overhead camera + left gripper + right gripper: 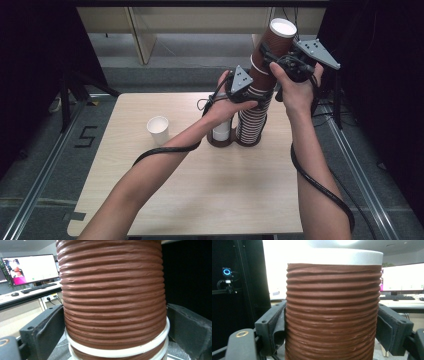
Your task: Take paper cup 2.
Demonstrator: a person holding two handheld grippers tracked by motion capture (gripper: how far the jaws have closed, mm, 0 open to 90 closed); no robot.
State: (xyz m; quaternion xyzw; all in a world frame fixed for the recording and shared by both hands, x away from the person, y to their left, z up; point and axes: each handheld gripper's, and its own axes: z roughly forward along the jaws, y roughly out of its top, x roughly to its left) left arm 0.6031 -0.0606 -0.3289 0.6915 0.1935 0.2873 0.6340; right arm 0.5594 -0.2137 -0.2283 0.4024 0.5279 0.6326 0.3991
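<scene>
The left gripper (243, 89) clamps the tall stack of brown cups (251, 122) at the desk's (200, 200) far side to steady it, while the right gripper's (295, 62) jaws grip the top cup (276, 42), tilted right, apparently to pull it free.

the bench (200, 200) is left bare in front; the middle is blocked by the cup stack (251, 122), with a white cup (158, 129) at left.

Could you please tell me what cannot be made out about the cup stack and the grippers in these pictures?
- High view: the stack's middle and the left gripper's fingers, hidden by the left hand.
- Left gripper view: the top and bottom of the stack, cut off by the edges.
- Right gripper view: the top cup's base, cut off below; its rim washed out by glare.
- High view: the right gripper's fingers, hidden behind its body.
</scene>
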